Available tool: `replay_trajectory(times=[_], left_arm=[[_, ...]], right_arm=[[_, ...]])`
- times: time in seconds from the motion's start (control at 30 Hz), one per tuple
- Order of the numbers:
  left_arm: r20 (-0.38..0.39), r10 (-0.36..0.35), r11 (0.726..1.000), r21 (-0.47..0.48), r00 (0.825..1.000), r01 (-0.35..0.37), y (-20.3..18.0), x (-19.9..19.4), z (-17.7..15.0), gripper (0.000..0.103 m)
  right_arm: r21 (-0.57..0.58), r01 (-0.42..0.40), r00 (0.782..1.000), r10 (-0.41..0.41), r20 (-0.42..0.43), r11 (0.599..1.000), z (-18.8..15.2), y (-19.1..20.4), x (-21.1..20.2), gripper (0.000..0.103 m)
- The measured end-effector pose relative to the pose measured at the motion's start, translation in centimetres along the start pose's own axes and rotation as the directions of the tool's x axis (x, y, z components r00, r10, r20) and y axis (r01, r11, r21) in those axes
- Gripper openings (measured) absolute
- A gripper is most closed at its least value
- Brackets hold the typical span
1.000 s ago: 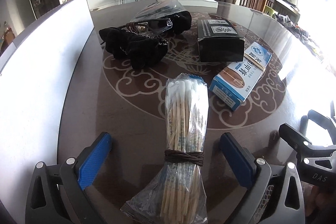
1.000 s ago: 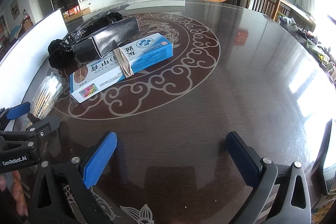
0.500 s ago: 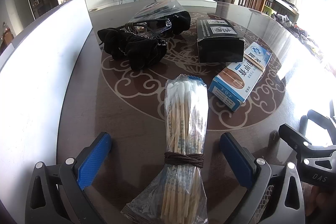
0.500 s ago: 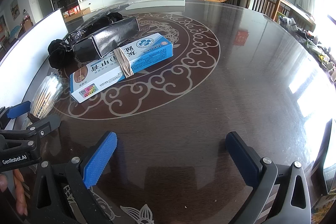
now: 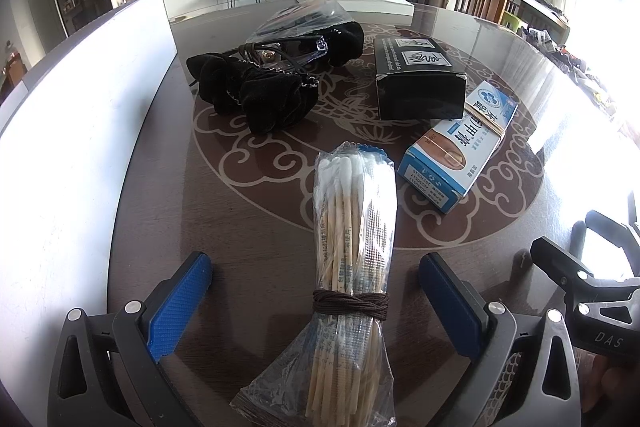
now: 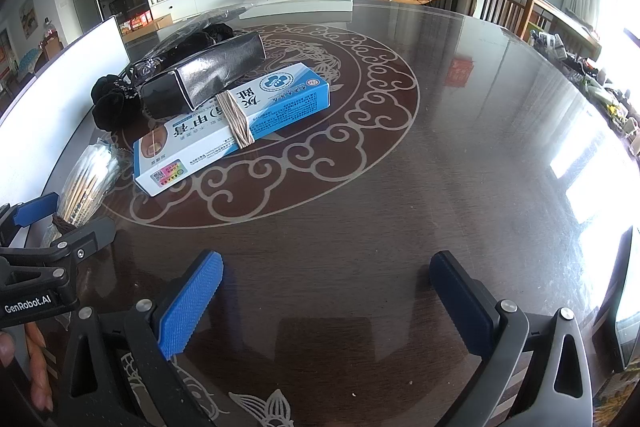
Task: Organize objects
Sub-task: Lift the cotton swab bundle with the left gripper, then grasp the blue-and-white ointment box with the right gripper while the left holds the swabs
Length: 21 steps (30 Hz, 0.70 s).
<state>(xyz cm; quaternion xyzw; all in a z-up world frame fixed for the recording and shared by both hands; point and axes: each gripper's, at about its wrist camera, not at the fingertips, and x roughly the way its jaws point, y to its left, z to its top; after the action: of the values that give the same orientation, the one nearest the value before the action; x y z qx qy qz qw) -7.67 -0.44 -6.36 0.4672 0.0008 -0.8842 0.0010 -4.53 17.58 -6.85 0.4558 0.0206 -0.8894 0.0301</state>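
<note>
The left tongs [image 5: 314,291] stand wide, one blue pad on each side of the swab pack [image 5: 352,247] without touching it. The right tongs [image 6: 326,291] are equally wide over bare tabletop [image 6: 460,155], holding nothing. The pack is a clear bag of wooden cotton swabs, bound near its lower end by a dark cord [image 5: 351,303], lying lengthwise on the tabletop. Beyond it lie a blue box [image 5: 460,143] with a rubber band, a black box [image 5: 420,79] and a black pouch [image 5: 264,91].
</note>
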Motion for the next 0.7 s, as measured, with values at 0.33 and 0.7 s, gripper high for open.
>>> replay_trajectory(times=[0.33,0.7], left_arm=[[0.001,0.001,1.000,-0.001,1.000,-0.001,0.15,-0.07,-0.08,0.103],[0.001,0.001,1.000,-0.002,1.000,-0.001,0.15,-0.02,-0.07,0.103]], right_arm=[[0.000,0.000,1.000,0.000,0.000,1.000,-0.01,0.01,-0.01,0.103],[0.000,0.001,1.000,-0.001,0.000,1.000,0.02,-0.01,0.04,0.103]])
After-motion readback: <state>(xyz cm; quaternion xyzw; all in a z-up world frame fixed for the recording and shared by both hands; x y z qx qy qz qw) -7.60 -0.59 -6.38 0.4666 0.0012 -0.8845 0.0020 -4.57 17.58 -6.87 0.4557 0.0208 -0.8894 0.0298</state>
